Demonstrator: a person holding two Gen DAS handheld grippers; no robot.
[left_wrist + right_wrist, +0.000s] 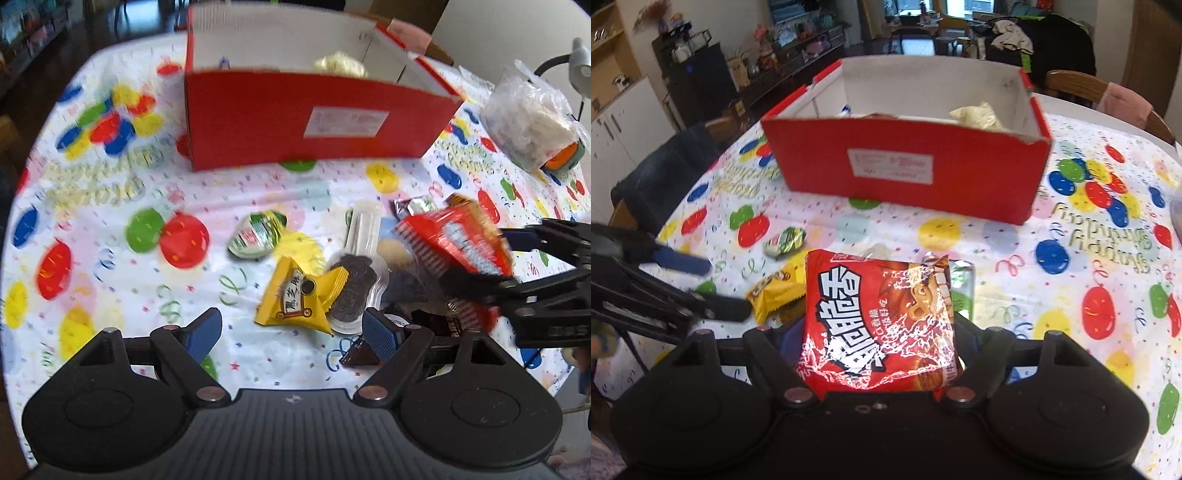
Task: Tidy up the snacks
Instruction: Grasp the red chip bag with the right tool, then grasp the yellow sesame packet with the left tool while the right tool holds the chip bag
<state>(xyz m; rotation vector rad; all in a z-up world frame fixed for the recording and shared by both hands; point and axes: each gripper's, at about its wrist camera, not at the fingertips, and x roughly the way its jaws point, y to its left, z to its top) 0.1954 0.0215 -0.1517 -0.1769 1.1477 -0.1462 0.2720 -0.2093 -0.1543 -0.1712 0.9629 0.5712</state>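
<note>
**Obscured and unresolved items**

Red box [908, 173]: front wall hides most contents; only a pale wrapper [977, 115] shows over the rim. Box label [890, 165] print too blurred to read. Red snack bag [879, 325] covers the right gripper's [877, 345] pads.

- The right gripper [882, 332] holds a glossy red foil snack packet with white lettering [879, 325] between its jaws, raised above the table.
- An open red cardboard box with a white interior [908, 166] stands beyond on the balloon-printed plastic tablecloth [1071, 266]; a pale yellow crumpled wrapper [979, 115] lies inside at its right end.
- A yellow snack sachet [775, 293] and a green-and-white wrapped sweet [785, 242] lie on the cloth left of the packet.
- The left gripper [701, 284] enters from the left edge, blurred, jaws apart and empty, just beside the sachet.
</note>
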